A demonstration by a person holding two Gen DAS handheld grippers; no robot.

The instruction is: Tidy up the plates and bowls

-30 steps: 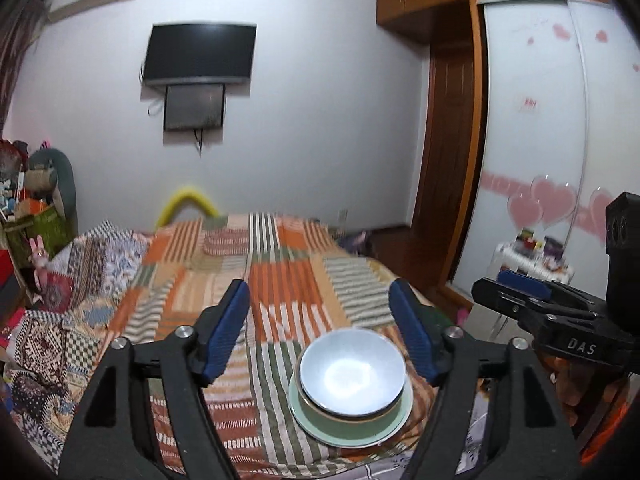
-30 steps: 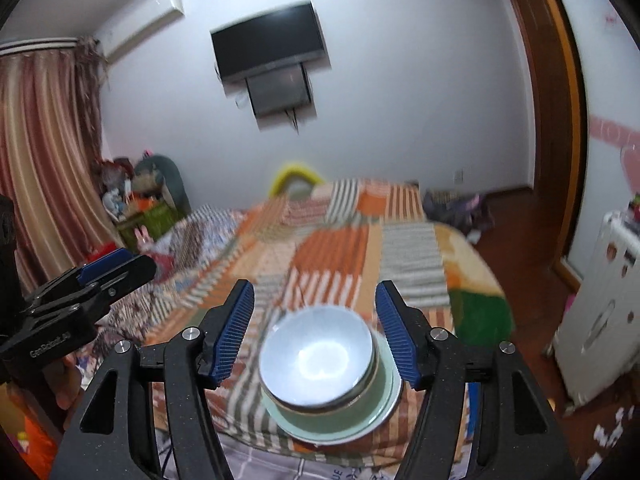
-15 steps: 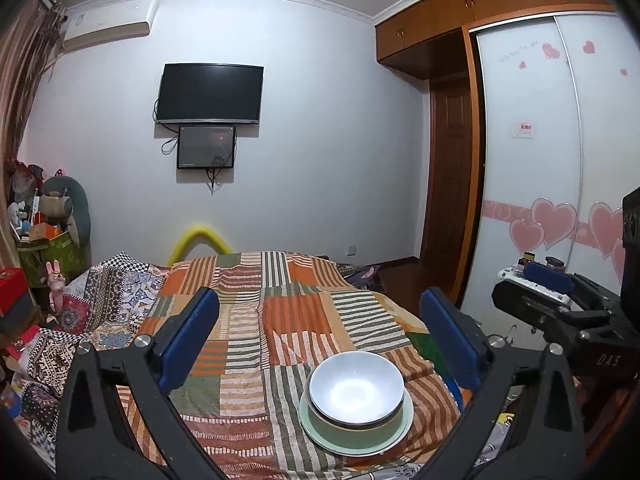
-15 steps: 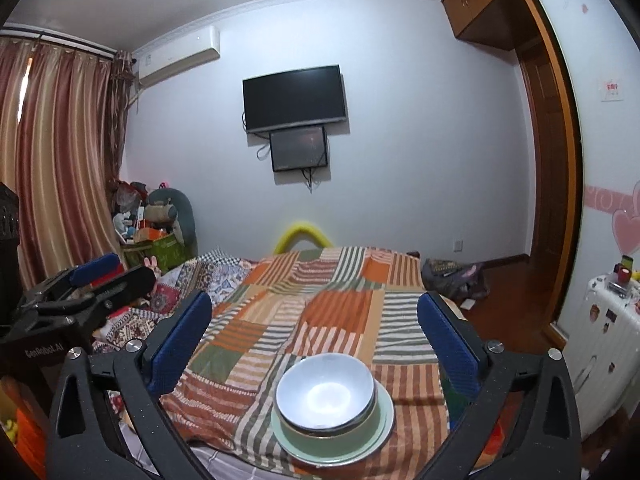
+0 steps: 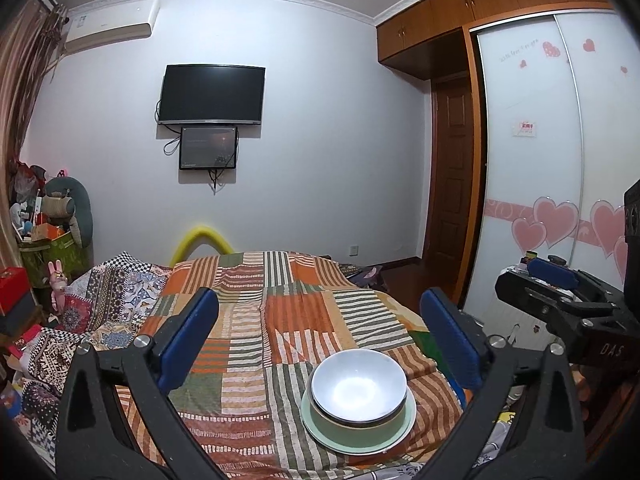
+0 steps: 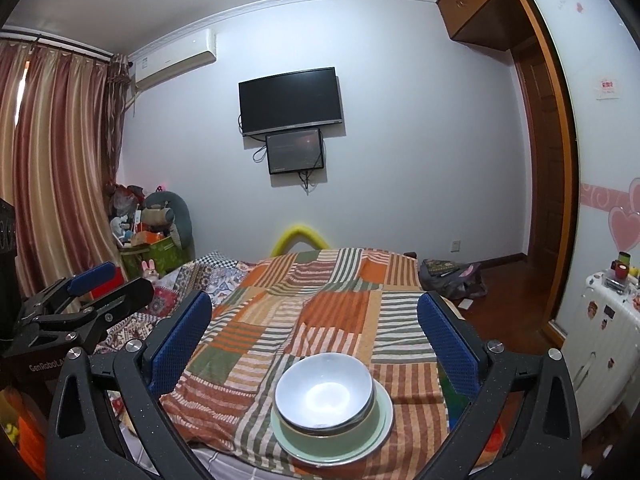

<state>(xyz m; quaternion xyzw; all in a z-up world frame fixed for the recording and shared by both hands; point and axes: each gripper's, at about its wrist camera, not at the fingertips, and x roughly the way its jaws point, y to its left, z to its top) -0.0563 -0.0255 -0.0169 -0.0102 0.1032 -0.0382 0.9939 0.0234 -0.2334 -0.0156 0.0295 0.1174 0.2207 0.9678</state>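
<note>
A pale grey bowl [image 5: 358, 386] [image 6: 324, 390] sits nested in a green bowl [image 6: 332, 426], and both rest on a light green plate [image 5: 394, 434] [image 6: 380, 428] near the front edge of the bed. My left gripper [image 5: 318, 308] is open wide, hanging above and behind the stack with nothing between its blue pads. My right gripper [image 6: 314, 308] is just as wide and empty, also short of the stack. Each gripper shows in the other's view: the right gripper [image 5: 536, 284] at the far right, the left gripper [image 6: 112, 284] at the far left.
The stack lies on a striped patchwork blanket [image 5: 288, 312] that covers the bed. Boxes and soft toys [image 6: 156, 236] pile up at the left by the curtain. A wardrobe with heart stickers [image 5: 552, 184] and a white suitcase [image 6: 600, 336] stand to the right.
Both grippers opened from partly closed to fully wide. Both drew back and tilted up, so the stack now sits lower and smaller in each view.
</note>
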